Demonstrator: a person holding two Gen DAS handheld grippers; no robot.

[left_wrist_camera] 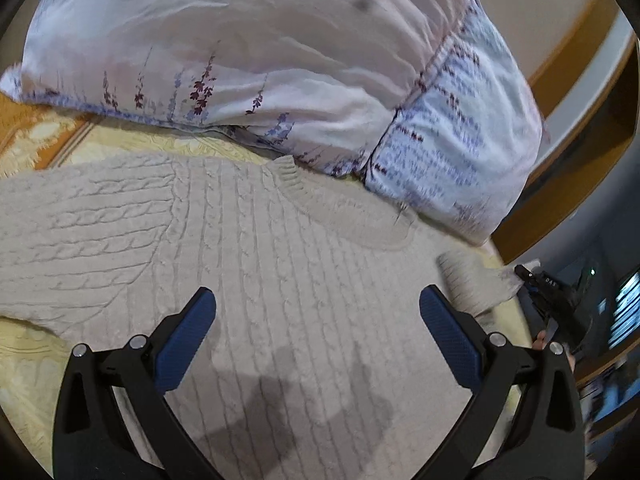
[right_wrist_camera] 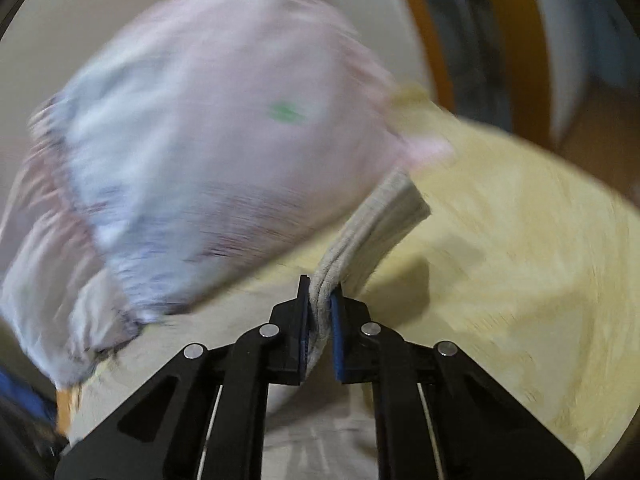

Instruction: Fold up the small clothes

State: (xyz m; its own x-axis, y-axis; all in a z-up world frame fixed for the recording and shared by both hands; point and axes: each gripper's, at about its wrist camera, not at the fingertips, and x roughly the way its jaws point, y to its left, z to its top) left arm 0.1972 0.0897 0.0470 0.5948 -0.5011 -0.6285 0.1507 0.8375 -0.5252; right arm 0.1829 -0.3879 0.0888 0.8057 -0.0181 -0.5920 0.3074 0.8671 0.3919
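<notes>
A beige cable-knit sweater [left_wrist_camera: 248, 248] lies spread on the yellow bedspread [left_wrist_camera: 36, 364], its ribbed collar [left_wrist_camera: 320, 200] pointing toward the pillow. My left gripper [left_wrist_camera: 318, 308] hovers open above the sweater's body, blue pads wide apart, nothing between them. In the left wrist view a ribbed sleeve cuff [left_wrist_camera: 476, 280] lifts at the right edge, with the other gripper [left_wrist_camera: 532, 280] beside it. My right gripper [right_wrist_camera: 320, 300] is shut on that sweater cuff [right_wrist_camera: 380, 220], which stands up between the pads above the bedspread [right_wrist_camera: 520, 248].
A large floral pillow [left_wrist_camera: 280, 60] lies just beyond the sweater; it appears blurred in the right wrist view as pillow [right_wrist_camera: 208, 140]. A wooden bed frame [left_wrist_camera: 568, 168] curves along the right. Dark furniture and a lit screen [left_wrist_camera: 624, 312] sit past the bed's edge.
</notes>
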